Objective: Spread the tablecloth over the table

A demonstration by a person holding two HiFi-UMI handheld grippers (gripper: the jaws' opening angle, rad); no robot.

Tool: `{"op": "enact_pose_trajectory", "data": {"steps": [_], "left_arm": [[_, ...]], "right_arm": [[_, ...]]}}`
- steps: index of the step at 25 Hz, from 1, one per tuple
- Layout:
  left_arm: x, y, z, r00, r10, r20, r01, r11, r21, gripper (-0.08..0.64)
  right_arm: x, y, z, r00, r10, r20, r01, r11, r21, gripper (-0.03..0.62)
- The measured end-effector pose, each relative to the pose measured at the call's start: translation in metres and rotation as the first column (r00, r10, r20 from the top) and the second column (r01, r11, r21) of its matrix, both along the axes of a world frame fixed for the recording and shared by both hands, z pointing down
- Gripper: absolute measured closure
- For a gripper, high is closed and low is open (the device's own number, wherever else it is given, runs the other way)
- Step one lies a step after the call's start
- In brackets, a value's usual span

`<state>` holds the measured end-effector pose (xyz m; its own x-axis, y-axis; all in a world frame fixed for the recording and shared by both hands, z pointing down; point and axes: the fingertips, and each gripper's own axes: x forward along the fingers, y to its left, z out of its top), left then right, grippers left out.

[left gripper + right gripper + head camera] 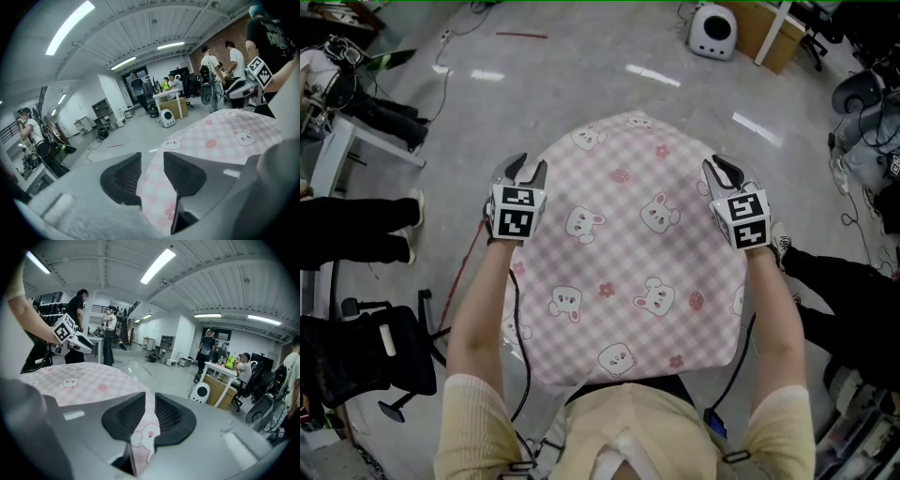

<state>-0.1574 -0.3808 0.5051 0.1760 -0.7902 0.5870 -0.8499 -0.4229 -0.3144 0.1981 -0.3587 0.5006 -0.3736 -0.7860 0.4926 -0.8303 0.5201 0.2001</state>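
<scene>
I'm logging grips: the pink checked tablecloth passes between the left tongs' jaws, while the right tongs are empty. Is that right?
No. The right tongs are not empty: the right gripper view shows the tablecloth pinched between their jaws. The rest holds: the tablecloth also passes between the jaws of the left tongs.

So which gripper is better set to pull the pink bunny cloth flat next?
Probably the right gripper: its jaws look pinched on the pink checked bunny-print tablecloth. On the left gripper the jaws stand wider, cloth loose between them.
</scene>
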Motion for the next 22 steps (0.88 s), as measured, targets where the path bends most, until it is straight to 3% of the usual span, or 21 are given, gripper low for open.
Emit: {"op": "enact_pose_trajectory", "data": {"steps": [5,12,18,22], "left_arm": [[0.001,0.027,-0.016,0.999,0.016,-0.048,-0.016,1.0,-0.006,0.448],[-0.008,0.072,-0.054,0.99,-0.024,-0.142,0.027,0.999,0.019,0.555],[-0.008,0.118,-0.085,0.983,-0.013,-0.181,0.028,0.996,0.08,0.555],[-0.019,0.153,-0.098,0.974,-0.046,-0.222,0.07,0.992,0.101,0.557]], "right_arm": [[-0.006,0.026,-0.018,1.0,0.026,-0.004,-0.026,1.0,0.01,0.588],[-0.004,0.068,-0.05,0.997,0.066,0.033,-0.068,0.997,0.046,0.588],[-0.006,0.109,-0.071,0.993,0.096,0.073,-0.1,0.993,0.058,0.588],[-0.015,0.137,-0.09,0.991,0.102,0.091,-0.11,0.99,0.085,0.589]]}}
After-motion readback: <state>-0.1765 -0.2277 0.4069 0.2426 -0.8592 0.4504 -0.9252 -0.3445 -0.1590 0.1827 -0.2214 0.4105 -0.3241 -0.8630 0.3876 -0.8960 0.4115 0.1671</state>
